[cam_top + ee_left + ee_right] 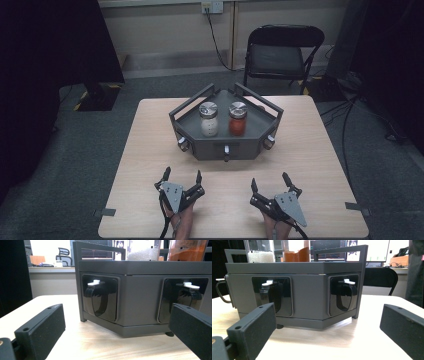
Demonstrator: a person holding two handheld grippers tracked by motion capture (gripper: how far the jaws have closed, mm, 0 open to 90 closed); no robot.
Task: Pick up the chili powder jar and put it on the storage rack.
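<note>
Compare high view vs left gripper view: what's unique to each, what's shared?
High view alone: both jar lids, on the white jar and red jar, the folding chair, and the left gripper and right gripper, both open. Left gripper view alone: a close look at the white latches in the tray's side recesses. Shared: the grey tray on the wooden table.

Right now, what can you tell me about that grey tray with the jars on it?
The grey tray is an angular, matte box, metal or plastic, sitting flat at the middle of the wooden table. Rails run along its back edges. Its front faces hold glossy black recesses with small white-tipped levers. A white-filled jar and a red-filled jar, both with silver lids, stand upright inside. Neither gripper touches it.
</note>
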